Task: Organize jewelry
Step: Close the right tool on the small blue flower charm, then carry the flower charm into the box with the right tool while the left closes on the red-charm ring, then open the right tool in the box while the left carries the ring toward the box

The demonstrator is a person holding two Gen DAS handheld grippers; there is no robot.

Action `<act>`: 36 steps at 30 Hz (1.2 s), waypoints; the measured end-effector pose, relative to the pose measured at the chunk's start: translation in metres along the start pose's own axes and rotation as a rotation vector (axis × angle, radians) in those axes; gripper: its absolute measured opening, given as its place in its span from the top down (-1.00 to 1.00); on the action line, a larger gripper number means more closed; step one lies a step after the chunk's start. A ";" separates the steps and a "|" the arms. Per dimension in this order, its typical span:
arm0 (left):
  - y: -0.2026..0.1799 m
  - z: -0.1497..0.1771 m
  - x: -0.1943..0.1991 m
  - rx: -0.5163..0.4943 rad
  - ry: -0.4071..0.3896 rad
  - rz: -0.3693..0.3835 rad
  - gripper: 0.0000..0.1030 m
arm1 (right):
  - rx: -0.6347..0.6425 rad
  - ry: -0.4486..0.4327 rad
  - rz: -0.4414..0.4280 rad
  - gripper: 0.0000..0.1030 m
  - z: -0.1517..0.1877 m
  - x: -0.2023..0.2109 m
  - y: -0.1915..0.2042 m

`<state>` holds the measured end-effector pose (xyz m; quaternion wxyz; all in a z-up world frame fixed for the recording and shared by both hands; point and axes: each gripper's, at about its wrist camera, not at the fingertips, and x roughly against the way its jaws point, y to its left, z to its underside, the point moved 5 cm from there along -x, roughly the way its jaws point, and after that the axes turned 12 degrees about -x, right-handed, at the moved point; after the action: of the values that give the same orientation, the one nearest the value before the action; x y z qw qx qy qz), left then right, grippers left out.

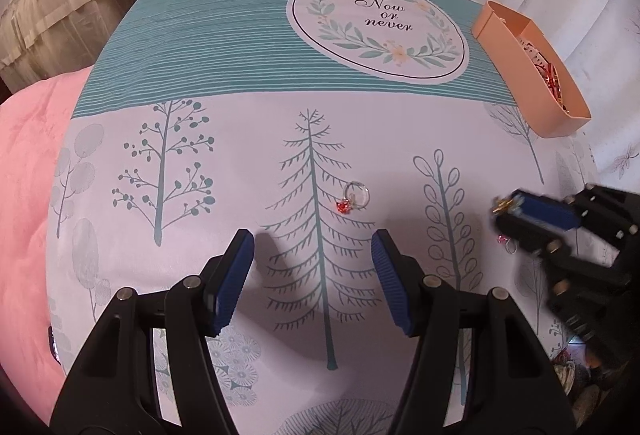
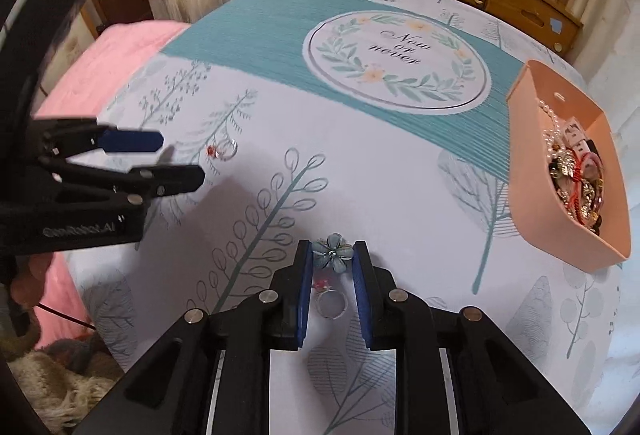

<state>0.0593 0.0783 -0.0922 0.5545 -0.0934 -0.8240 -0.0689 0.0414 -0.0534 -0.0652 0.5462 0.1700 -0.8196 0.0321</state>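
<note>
- Left wrist view: my left gripper stands wide open with nothing between the pads, hanging over the printed bedspread. A silver ring with a red stone lies on the cloth just beyond my fingertips, a bit toward the right-hand pad. Not touching it yet, so that one's still to do.
- Same view, off to the right of my jaws: my right gripper is mostly closed, with something small and gold-and-blue poking out at its tips. It's blurry here, so I can't say more from this side. A tiny pink-stoned ring sits on the cloth just under it.
- Far beyond the jaws to the right, the peach tray already holds a tangle of red and gold bits, so I'd say a good part of the sorting is done.
- Right wrist view: my right gripper's pads are pinched on a blue flower piece, right at the tips. Enamel-looking petals, a little sparkly centre. Looks like a firm hold.
- Behind the flower, between the pads but loose on the cloth, is that pink-stoned ring.
- Tray's ahead and to the right of the jaws, with pearls, a red cord and gold pieces inside. Left to do, I reckon: flower in, then both rings.
</note>
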 end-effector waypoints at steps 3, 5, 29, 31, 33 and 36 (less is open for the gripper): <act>-0.001 -0.003 0.002 -0.043 -0.019 -0.007 -0.13 | -0.064 -0.042 -0.014 0.62 -0.013 0.019 -0.018; -0.003 -0.006 0.003 -0.096 -0.039 -0.014 -0.13 | -0.114 -0.083 -0.010 0.62 -0.023 0.034 -0.035; -0.017 -0.015 -0.011 -0.451 -0.113 0.080 0.52 | -0.466 -0.216 0.174 0.62 -0.084 0.030 -0.178; -0.017 -0.017 -0.011 -0.439 -0.110 0.096 0.65 | -0.466 -0.213 0.174 0.62 -0.083 0.031 -0.177; -0.019 -0.018 -0.012 -0.431 -0.108 0.092 0.74 | -0.465 -0.211 0.176 0.62 -0.080 0.033 -0.174; -0.023 -0.021 -0.013 -0.410 -0.093 0.078 0.83 | -0.464 -0.210 0.181 0.62 -0.079 0.033 -0.173</act>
<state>0.0776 0.0507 -0.0966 0.4874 -0.2394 -0.8132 -0.2092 0.1537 -0.2055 -0.0264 0.4775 -0.0313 -0.8690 -0.1260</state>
